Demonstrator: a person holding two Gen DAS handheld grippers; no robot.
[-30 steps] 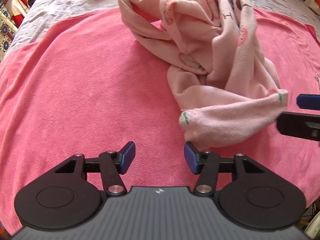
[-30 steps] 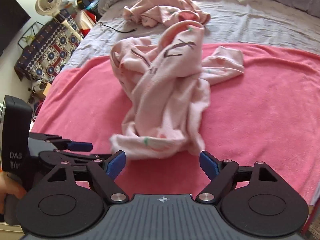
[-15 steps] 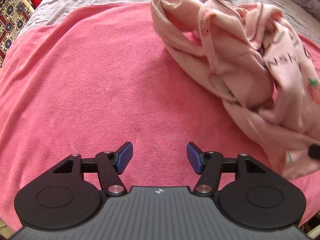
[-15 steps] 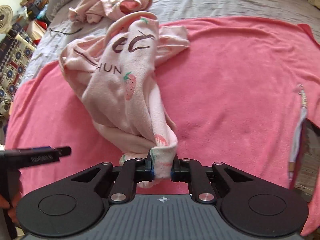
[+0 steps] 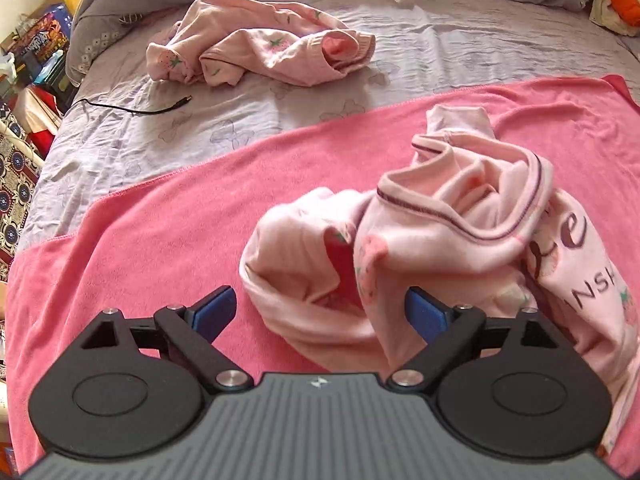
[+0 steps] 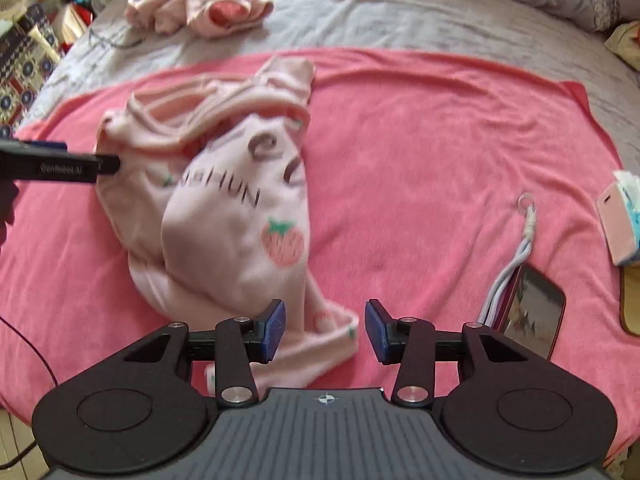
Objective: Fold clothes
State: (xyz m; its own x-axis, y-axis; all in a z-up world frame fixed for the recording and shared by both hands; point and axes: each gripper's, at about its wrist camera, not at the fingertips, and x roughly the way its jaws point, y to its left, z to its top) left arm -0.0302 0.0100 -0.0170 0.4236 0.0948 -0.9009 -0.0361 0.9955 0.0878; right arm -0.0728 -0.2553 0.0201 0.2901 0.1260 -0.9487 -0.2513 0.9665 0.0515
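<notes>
Both your grippers gape apart: left gripper point(image 5: 320, 312) straddles the pink strawberry top's point(image 6: 224, 216) bunched fabric, right gripper point(image 6: 325, 330) its hem; the top runs lengthwise away from you.

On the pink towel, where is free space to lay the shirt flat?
Free: the pink towel between the crumpled shirt and the phone; also left of the shirt. Crowded: the right edge, with phone, cord and pink case.
</notes>
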